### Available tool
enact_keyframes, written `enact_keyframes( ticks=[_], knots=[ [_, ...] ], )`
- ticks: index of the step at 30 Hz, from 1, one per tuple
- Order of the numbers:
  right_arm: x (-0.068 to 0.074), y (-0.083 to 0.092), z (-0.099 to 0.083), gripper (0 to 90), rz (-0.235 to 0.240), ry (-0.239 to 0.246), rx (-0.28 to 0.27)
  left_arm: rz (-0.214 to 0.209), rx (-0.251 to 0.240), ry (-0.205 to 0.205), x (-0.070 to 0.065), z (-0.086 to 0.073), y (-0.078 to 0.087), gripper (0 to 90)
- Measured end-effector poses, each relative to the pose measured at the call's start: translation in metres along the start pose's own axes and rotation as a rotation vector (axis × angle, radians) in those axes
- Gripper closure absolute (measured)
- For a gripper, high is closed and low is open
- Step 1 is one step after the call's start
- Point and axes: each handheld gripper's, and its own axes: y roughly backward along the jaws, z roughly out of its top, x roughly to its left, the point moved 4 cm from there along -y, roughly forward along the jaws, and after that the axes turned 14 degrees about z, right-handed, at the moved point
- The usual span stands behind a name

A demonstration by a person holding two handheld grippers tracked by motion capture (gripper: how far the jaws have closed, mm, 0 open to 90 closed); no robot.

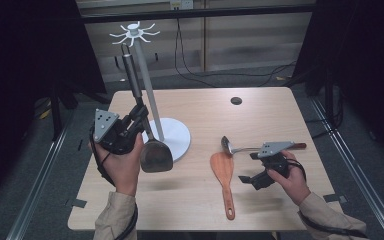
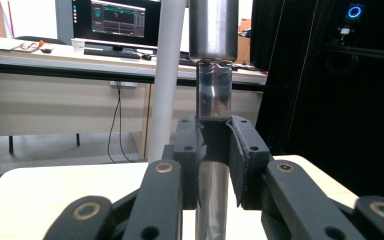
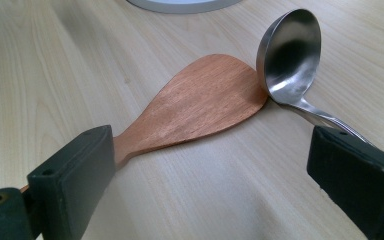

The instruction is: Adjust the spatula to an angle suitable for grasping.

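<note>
My left gripper (image 1: 141, 114) is shut on the steel shaft of a dark metal turner (image 1: 155, 155), held upright with the blade down and the handle (image 1: 131, 70) up. It stands right beside the white pole of a hook stand (image 1: 150, 85), whose hooks (image 1: 135, 33) spread at the top. In the left gripper view both pads (image 2: 240, 165) press on the turner's shaft (image 2: 213, 190), with the pole (image 2: 166, 80) just behind. My right gripper (image 1: 250, 168) hovers open over a wooden spatula (image 1: 223, 175) and a metal spoon (image 1: 227, 144). The right gripper (image 3: 215, 185) frames the wooden spatula (image 3: 205, 100) and the spoon (image 3: 290, 55) between wide jaws.
The stand's round white base (image 1: 175, 137) sits left of centre on the wooden table (image 1: 260, 115). A dark round hole (image 1: 236, 100) lies near the far edge. Cables run on the floor behind. A desk with a monitor (image 2: 115, 22) is beyond the table.
</note>
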Motion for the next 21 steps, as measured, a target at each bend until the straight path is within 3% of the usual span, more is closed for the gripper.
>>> enact_keyframes(
  ticks=[21],
  knots=[
    [-0.001, 0.001, -0.001, 4.3, 0.002, 0.003, -0.001, 0.017, 0.006, -0.015, 0.0, -0.009, -0.016, 76.2]
  ],
)
